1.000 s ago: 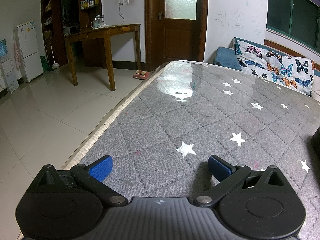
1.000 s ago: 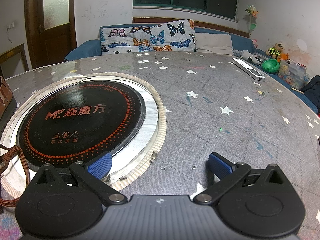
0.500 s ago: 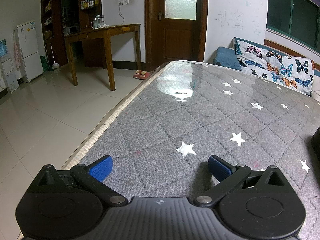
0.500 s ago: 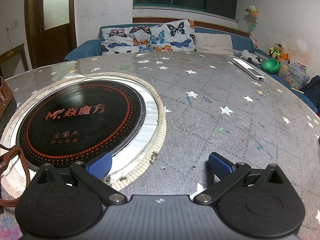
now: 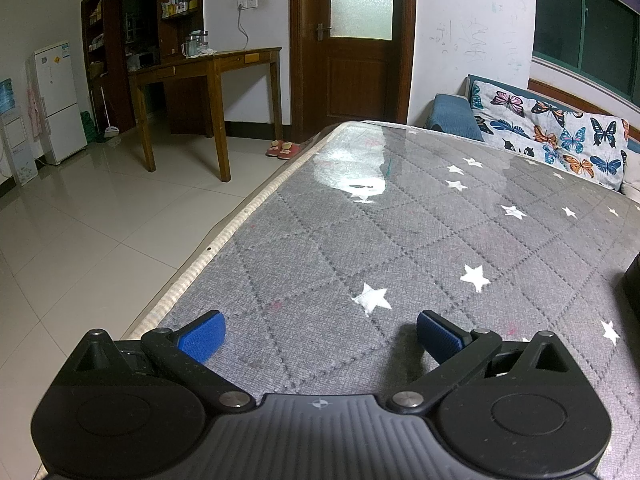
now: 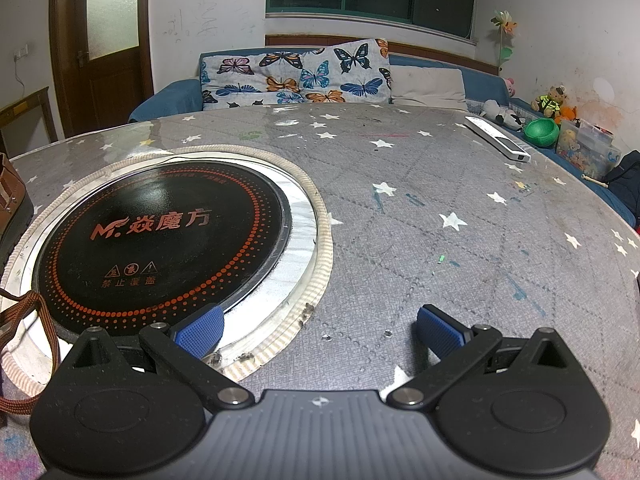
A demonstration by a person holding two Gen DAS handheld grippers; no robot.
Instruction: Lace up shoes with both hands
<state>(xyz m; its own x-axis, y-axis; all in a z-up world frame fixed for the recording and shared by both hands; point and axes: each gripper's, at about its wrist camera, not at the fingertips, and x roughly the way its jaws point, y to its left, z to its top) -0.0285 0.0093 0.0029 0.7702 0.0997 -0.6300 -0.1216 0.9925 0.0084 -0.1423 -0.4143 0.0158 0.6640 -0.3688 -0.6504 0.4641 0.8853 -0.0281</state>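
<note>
A brown shoe [image 6: 12, 204] with a dark sole shows only partly at the left edge of the right wrist view. Its brown lace [image 6: 38, 344] loops over the table at the lower left, left of my right gripper [image 6: 320, 330]. That gripper is open, low over the table, with nothing between its blue pads. In the left wrist view a dark shape [image 5: 633, 284] at the right edge is cut off; I cannot tell what it is. My left gripper [image 5: 320, 334] is open and empty over the grey star-patterned table cover [image 5: 360, 240].
A round black induction plate [image 6: 160, 236] with a braided rim sits in the table ahead-left of the right gripper. A white remote [image 6: 498, 138] lies at the far right. The table's left edge [image 5: 224, 236] drops to tiled floor. A sofa with a butterfly cushion [image 6: 296, 76] stands behind.
</note>
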